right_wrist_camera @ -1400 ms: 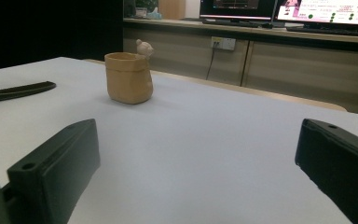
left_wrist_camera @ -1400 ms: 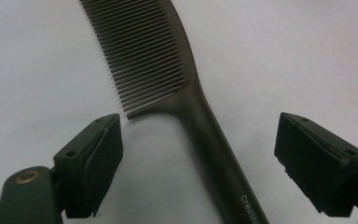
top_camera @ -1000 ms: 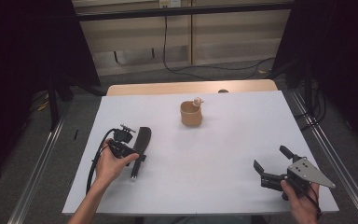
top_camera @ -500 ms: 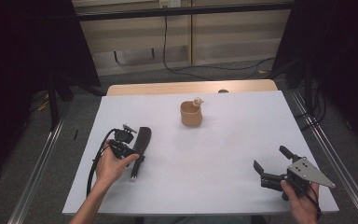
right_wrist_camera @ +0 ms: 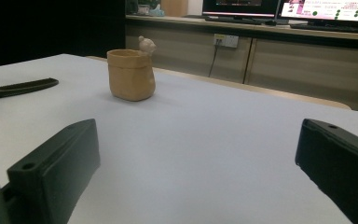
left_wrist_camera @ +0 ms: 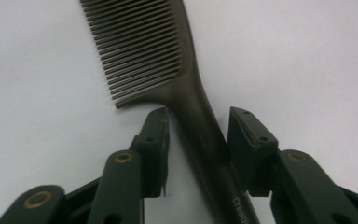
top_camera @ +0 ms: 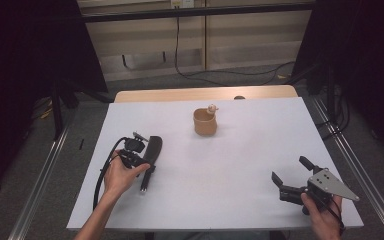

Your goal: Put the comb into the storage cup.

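From the high view, your left gripper [top_camera: 139, 156] sits over the dark comb [top_camera: 150, 155] near the left edge of the white counter [top_camera: 240, 165]; your right gripper [top_camera: 292, 176] hovers wide apart at the near right corner. A tan cup [top_camera: 204, 121] stands toward the far edge, with grey floor and dark curtains around.

In the left gripper view, your jaws straddle the comb's handle [left_wrist_camera: 205, 135], narrow but not clamped.

In the right gripper view, your jaws gape; monitors [right_wrist_camera: 307, 8] line the far desk.

Dark brown comb [left_wrist_camera: 168, 70], tan cup [top_camera: 204, 121]
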Demonstrator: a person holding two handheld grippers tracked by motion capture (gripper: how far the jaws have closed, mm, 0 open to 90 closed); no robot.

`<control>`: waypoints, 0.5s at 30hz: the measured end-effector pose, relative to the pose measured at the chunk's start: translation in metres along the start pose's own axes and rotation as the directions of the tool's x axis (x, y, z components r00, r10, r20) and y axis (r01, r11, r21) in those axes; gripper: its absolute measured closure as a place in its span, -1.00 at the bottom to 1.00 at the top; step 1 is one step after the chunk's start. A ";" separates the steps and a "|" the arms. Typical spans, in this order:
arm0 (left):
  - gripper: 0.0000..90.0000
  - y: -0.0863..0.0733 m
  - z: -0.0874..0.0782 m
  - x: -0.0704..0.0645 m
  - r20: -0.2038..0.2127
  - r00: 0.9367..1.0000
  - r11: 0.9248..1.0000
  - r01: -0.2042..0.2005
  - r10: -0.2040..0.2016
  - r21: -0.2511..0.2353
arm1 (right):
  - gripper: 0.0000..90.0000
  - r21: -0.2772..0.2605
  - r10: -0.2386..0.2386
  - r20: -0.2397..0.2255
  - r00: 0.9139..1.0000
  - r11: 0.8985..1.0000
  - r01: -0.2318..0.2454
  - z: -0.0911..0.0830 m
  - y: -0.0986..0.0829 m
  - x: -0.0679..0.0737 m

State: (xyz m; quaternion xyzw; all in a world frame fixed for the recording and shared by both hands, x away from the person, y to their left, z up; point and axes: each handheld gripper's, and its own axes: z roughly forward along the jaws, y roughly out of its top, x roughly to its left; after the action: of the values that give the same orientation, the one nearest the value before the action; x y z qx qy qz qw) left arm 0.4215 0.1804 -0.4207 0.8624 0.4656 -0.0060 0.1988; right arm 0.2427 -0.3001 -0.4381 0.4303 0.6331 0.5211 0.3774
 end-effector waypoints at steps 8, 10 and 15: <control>0.38 0.004 0.001 0.001 -0.002 1.000 0.999 0.025 -0.025 0.024 | -1.00 0.004 -0.003 -0.003 1.000 1.000 0.003 0.001 0.000 0.001; 0.39 0.004 0.002 0.001 -0.004 1.000 0.999 0.027 -0.027 0.026 | -1.00 0.002 -0.004 -0.002 1.000 1.000 0.004 0.000 0.000 0.001; 0.47 0.003 0.002 0.003 -0.009 0.999 0.999 0.036 -0.036 0.027 | -1.00 0.002 -0.004 -0.003 1.000 1.000 0.004 0.000 0.000 0.001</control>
State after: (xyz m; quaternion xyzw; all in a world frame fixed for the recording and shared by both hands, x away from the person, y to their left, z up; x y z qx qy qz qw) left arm 0.4258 0.1804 -0.4215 0.8564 0.4819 -0.0120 0.1849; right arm 0.2424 -0.2992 -0.4381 0.4288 0.6351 0.5203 0.3770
